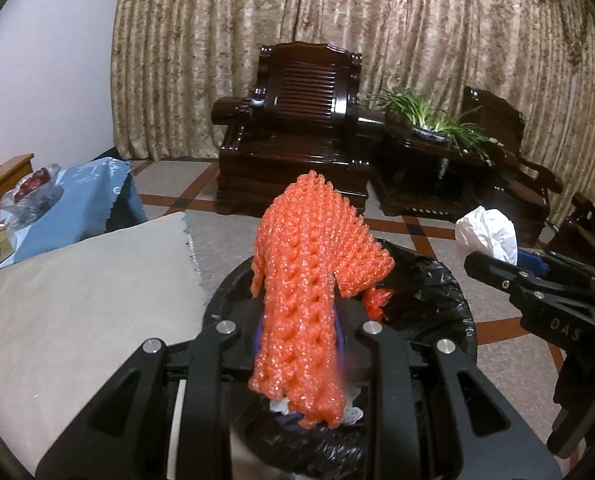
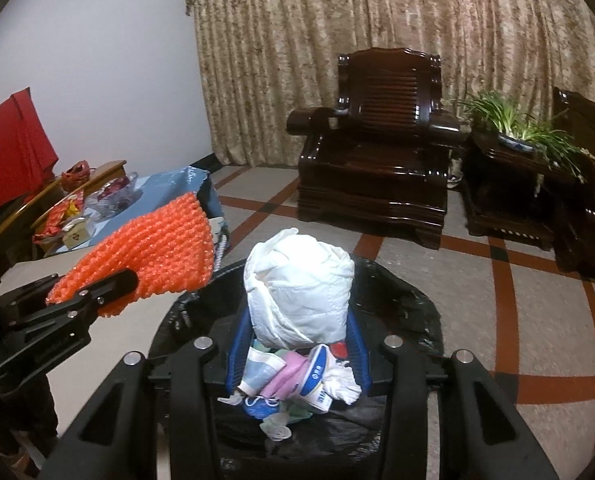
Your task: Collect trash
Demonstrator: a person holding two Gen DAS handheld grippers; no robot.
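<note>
Both claws loaded — foam net point(image 1: 309, 280) in left gripper point(image 1: 299, 320)

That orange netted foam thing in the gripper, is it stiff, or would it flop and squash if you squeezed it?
Probably soft and very light. The orange foam net narrows where the left hand-held gripper pinches it, so it seems to squash easily. Yet its free end stands up above the bin rather than drooping, which suggests some springiness. Its bumpy mesh likely grips well, not slippery.

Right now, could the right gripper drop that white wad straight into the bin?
Probably yes: the right gripper holds the white wad right above the black-lined bin, nothing in between.
</note>
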